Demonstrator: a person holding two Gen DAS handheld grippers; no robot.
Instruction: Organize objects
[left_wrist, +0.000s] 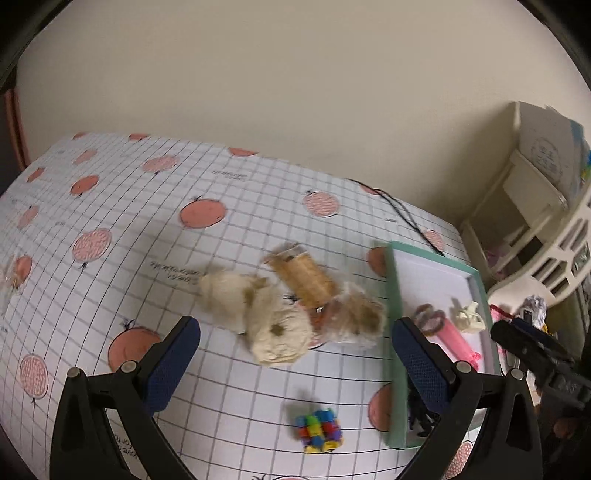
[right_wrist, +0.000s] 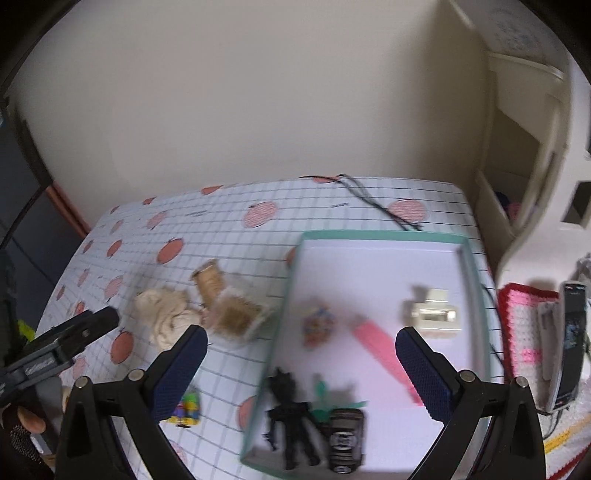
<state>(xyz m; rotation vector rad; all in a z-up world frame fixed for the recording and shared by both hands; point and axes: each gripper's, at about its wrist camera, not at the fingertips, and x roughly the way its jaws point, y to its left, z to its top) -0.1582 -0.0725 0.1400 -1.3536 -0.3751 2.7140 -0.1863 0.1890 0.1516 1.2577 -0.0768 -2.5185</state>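
Note:
My left gripper (left_wrist: 295, 332) hangs open over a cream cloth bundle (left_wrist: 255, 314) on the gridded tablecloth, with nothing between its fingers. Beside the bundle lie a wrapped biscuit pack (left_wrist: 303, 280) and a clear packet of brown pieces (left_wrist: 356, 317). A colourful block cube (left_wrist: 319, 430) sits nearer me. My right gripper (right_wrist: 300, 336) is open above the teal-rimmed tray (right_wrist: 380, 234). The tray holds a black figure (right_wrist: 291, 417), a black toy car (right_wrist: 345, 439), a pink tube (right_wrist: 384, 354), a cream clip (right_wrist: 434, 314) and a blurred colourful item (right_wrist: 317, 323).
A black cable (right_wrist: 369, 201) runs across the table's far edge by the wall. A cream shelf unit (left_wrist: 535, 206) stands to the right. A pink and white crocheted mat (right_wrist: 524, 332) with a handset (right_wrist: 569, 343) lies right of the tray.

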